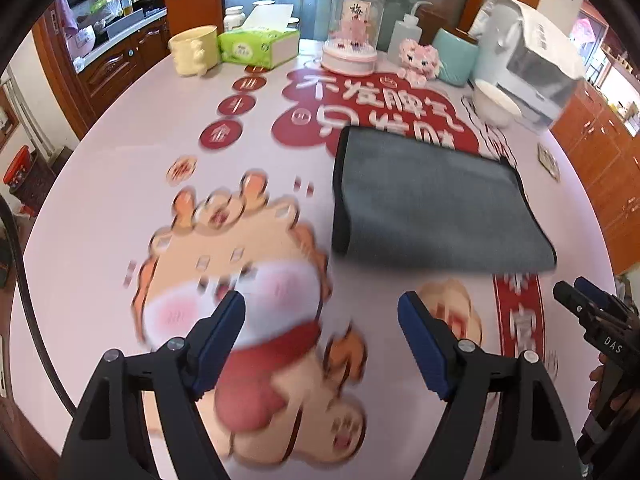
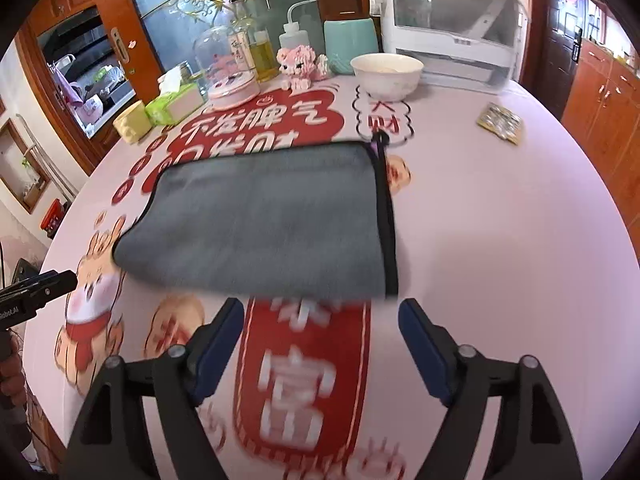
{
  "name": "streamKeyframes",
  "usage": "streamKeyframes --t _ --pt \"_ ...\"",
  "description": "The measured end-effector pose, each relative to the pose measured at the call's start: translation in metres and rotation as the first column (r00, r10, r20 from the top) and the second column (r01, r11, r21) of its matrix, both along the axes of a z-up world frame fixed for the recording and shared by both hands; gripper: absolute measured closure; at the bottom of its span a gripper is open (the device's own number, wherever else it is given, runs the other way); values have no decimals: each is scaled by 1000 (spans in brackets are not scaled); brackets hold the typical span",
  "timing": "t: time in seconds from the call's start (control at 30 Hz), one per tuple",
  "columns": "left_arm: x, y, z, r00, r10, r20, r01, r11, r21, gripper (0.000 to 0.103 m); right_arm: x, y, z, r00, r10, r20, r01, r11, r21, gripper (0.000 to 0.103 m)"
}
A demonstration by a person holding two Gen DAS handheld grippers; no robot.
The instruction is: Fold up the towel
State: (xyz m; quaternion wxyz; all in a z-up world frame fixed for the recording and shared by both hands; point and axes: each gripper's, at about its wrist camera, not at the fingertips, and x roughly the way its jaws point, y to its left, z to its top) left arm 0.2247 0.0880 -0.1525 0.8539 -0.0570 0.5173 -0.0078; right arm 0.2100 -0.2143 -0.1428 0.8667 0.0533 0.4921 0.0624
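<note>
Across the tabletop [image 2: 500, 216], under its pink printed cover of cartoon figures and red lettering, the grey towel [image 2: 272, 216] lies flat near the middle, apparently doubled over already: a rounded fold runs along its left side and black-bound edges stack along its right, with a small hanging loop at the far right corner. It sits well clear of the clutter at the far rim, which leaves open cloth around it for another fold. Back there stand a white appliance [image 2: 452, 28], a white bowl [image 2: 387, 74] and a green tissue box [image 1: 258, 46]. The right claw [image 2: 320, 312] hovers just short of the towel's near edge, spread wide and empty, seemingly placed to take that edge. The left claw [image 1: 320, 308] hangs wide and empty too, over a cartoon figure to the towel's left.
</note>
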Motion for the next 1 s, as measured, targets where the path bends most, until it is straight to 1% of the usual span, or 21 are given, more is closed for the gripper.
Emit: streamKeyframes --t 0.1,0.27,0.43,0.57,0.73,0.9,1.0 --pt "-34 9 3 1000 -7 -11 7 1000 -5 25 -33 5 2 999 -34 -16 33 999 -7 14" --pt "-79 21 11 1000 -19 -4 19 1000 -15 18 -83 16 7 995 -100 -26 100 995 2 9" --pt "-119 25 20 998 -65 -7 65 998 -18 18 -128 30 15 988 -153 -29 154 988 15 7" --pt "-140 22 31 995 -96 10 96 995 -30 16 -159 43 27 985 -168 -28 169 985 26 6" --pt "-158 8 50 986 -161 53 163 986 -38 15 -184 53 48 987 -158 -13 158 986 44 2" --pt "-167 -8 70 979 -183 85 186 982 -29 15 -199 54 70 988 -154 -4 154 986 56 0" --pt "-170 -15 81 980 -173 103 176 984 -24 15 -201 51 83 989 -146 5 145 988 55 0"
